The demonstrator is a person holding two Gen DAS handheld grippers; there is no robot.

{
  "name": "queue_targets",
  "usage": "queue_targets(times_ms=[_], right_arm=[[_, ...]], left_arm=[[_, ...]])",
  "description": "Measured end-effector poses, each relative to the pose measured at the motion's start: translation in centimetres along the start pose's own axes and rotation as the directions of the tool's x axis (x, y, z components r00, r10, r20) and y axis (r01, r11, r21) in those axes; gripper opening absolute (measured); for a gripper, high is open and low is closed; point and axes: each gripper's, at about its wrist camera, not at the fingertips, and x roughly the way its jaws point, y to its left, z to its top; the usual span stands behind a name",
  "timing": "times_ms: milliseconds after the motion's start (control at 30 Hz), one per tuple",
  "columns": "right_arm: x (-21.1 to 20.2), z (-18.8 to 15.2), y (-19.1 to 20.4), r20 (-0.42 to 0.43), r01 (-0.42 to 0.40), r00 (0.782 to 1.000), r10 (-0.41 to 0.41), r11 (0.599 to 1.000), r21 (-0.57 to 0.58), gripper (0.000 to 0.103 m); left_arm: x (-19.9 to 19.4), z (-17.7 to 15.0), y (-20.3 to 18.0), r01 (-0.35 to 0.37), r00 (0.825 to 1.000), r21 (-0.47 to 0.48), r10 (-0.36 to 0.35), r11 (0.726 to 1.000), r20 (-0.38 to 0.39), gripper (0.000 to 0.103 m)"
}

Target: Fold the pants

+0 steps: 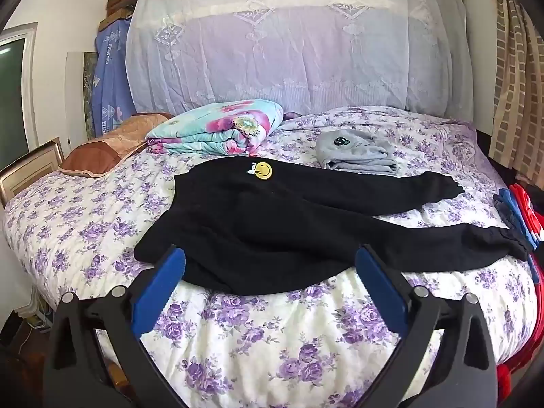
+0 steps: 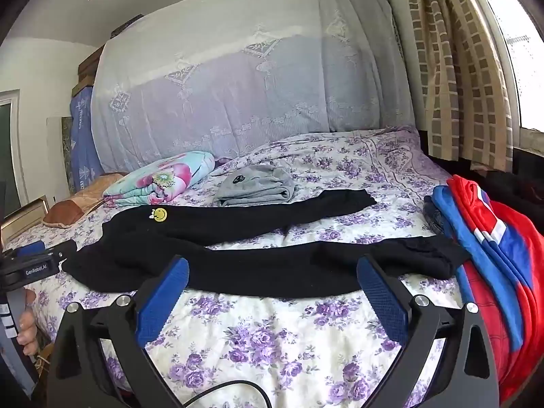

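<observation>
Our left gripper (image 1: 270, 265) hangs with its blue-padded jaws spread wide and empty, just short of the near edge of the black knit pants with a yellow smiley patch (image 1: 272, 224). Our right gripper (image 2: 272, 272) is likewise wide open and holds nothing, poised before the nearer leg of the same pants.

The pants lie spread across the bed with the purple-flowered white quilt (image 1: 272, 340), waist toward our left, the two legs running off to the right and splayed apart, the nearer cuff reaching almost to the red and blue garment (image 2: 493, 255) at the bed's right edge.

We judge the fabric soft, limp and fairly light, with a thick knit that should bunch readily between the pads without slipping. It will sag and drag on the quilt if lifted from one point only. So we would take hold at two edges together: the left at the waistband corner nearest us, the right at the near leg's hem or outer seam, pinching a single layer's edge, not the quilt beneath.

Beyond the pants sit a folded grey garment (image 1: 357, 153), a folded floral blanket (image 1: 217, 129) and a brown pillow (image 1: 108, 149).
</observation>
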Motion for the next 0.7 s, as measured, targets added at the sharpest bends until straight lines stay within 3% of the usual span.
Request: queue_targets(times_ms=[233, 700], right_arm=[[-0.8, 0.1, 0.7, -0.02, 0.02, 1.0, -0.021, 0.999, -0.045, 0.1], [-2.0, 3.1, -0.6, 0.007, 0.028, 1.0, -0.028, 0.998, -0.065, 0.1]], left_arm=[[0.4, -0.1, 0.4, -0.012, 0.999, 0.001, 0.012, 1.0, -0.044, 0.098], [-0.1, 0.3, 0.9, -0.048, 0.999, -0.02, 0.048, 0.999, -0.026, 0.098]])
